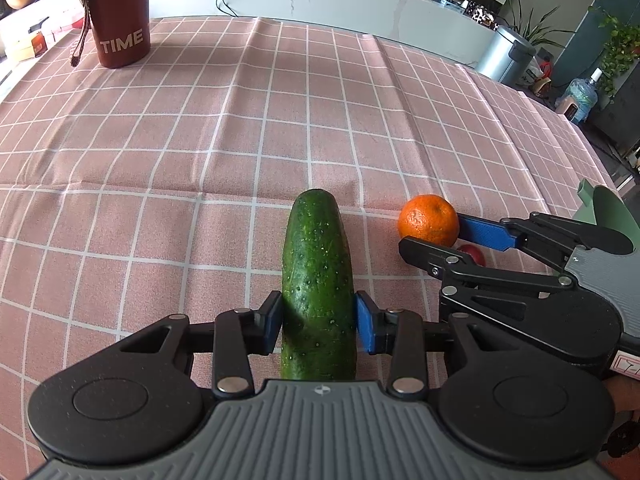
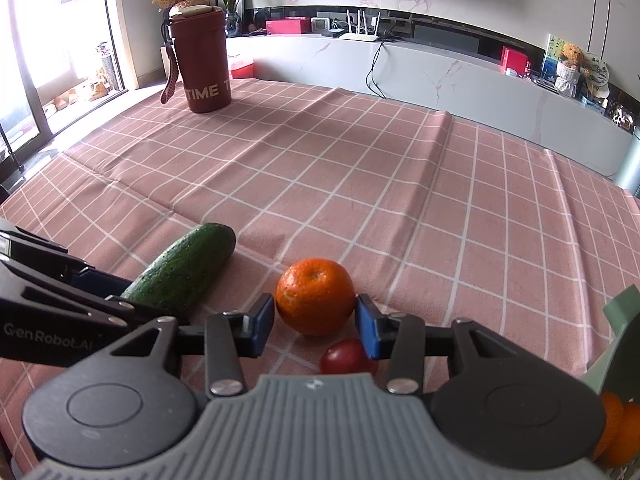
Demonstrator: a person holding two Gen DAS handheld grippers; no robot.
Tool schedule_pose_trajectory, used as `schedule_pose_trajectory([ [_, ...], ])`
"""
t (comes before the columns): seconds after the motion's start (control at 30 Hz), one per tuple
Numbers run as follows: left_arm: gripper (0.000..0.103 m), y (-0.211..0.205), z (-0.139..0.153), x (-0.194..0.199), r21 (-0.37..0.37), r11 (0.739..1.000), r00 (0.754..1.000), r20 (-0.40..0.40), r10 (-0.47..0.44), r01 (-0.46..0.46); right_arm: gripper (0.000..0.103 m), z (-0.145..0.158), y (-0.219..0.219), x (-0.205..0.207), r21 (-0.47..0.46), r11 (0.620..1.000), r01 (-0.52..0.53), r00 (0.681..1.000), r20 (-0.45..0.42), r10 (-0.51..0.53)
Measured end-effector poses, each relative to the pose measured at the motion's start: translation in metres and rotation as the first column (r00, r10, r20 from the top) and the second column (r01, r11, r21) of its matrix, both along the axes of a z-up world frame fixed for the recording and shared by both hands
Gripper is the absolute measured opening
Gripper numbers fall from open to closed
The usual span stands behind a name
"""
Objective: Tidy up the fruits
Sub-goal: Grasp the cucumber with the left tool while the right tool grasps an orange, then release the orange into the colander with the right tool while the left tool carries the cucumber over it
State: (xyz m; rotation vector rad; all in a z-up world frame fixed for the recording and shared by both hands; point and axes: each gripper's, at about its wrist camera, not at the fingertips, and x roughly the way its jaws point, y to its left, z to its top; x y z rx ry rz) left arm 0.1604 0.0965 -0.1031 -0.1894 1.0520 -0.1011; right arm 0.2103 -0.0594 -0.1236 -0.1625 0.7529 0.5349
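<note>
A green cucumber [image 1: 318,280] lies lengthwise between the blue pads of my left gripper [image 1: 318,320], which is shut on it; it also shows in the right wrist view [image 2: 184,268]. An orange [image 2: 315,296] sits between the pads of my right gripper [image 2: 315,328], which is shut on it; it also shows in the left wrist view [image 1: 428,220]. A small red fruit [image 2: 346,357] lies on the cloth just below the orange. The right gripper [image 1: 436,240] shows from the side in the left wrist view.
A pink checked tablecloth [image 1: 200,140] covers the table. A red "TIME" tumbler [image 2: 202,60] stands far left. A green container [image 2: 624,344] at the right edge holds more oranges [image 2: 616,432]. A white counter lies beyond the table.
</note>
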Motion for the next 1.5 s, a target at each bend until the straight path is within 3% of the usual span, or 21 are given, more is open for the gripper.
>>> schedule_pose_trajectory([
  [0.23, 0.042, 0.0, 0.004, -0.006, 0.04, 0.999, 0.999, 0.037, 0.025, -0.027, 0.039, 0.008, -0.005, -0.006, 0.015, 1.0, 0.003, 1.0, 0.022, -0.003],
  [0.53, 0.042, -0.004, 0.029, -0.021, -0.018, 1.0, 0.993, 0.117, 0.027, -0.025, 0.039, 0.035, -0.022, -0.031, 0.057, 0.998, 0.007, 0.998, 0.067, -0.011],
  [0.83, 0.042, -0.022, 0.06, -0.033, -0.077, 0.997, 0.984, 0.181, 0.0, 0.014, 0.038, 0.062, -0.042, -0.051, 0.041, 0.998, 0.038, 0.997, 0.066, -0.04],
  [1.13, 0.042, -0.051, 0.089, -0.034, -0.149, 0.985, 0.975, 0.215, -0.049, 0.082, 0.038, 0.086, -0.091, -0.073, 0.031, 0.996, 0.083, 0.995, 0.054, -0.085],
  [1.5, 0.042, -0.122, 0.117, -0.021, -0.23, 0.948, 0.949, 0.278, -0.15, 0.218, 0.038, 0.115, -0.178, -0.09, 0.007, 0.989, 0.148, 0.988, 0.043, -0.148],
])
